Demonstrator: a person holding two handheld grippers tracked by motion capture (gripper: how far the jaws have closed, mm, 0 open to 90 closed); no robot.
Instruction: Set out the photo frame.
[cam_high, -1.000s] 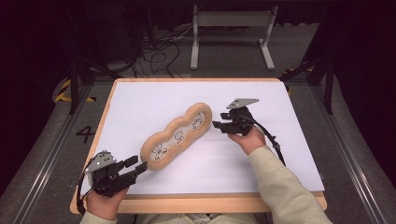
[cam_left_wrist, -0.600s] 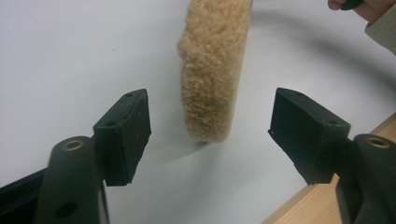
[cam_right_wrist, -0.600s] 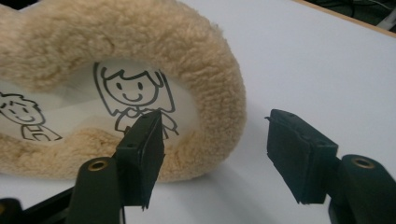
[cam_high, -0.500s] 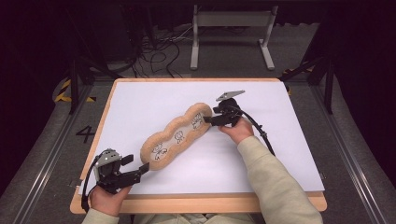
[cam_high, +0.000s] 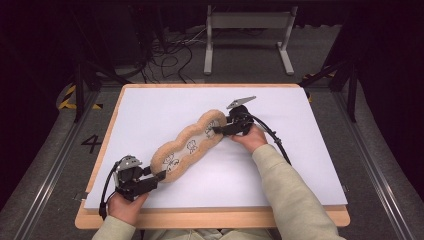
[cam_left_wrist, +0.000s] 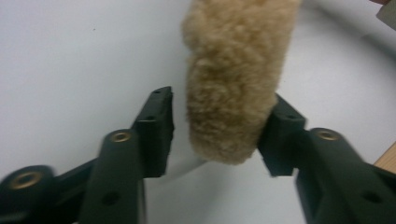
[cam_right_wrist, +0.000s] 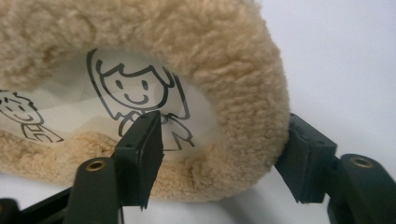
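Jaws on the left gripper (cam_high: 159, 176) have just been closing around the near end of the fleecy tan cushion (cam_high: 192, 145): its own view has the right pad touching the fleece (cam_left_wrist: 231, 88), the left pad with a gap. Right gripper (cam_high: 216, 131) straddles the far rim loosely, one jaw over the white middle, one outside, grip unclear. Cushion lies diagonally on the white table sheet (cam_high: 150, 110); right gripper view resolves a line-drawn smiling figure (cam_right_wrist: 133, 91), mere squiggles from above.

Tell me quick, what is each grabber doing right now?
Left gripper: jaws just closing around the end of the fluffy case, one pad not touching yet.
Right gripper: jaws astride the case's other end; grip unclear.
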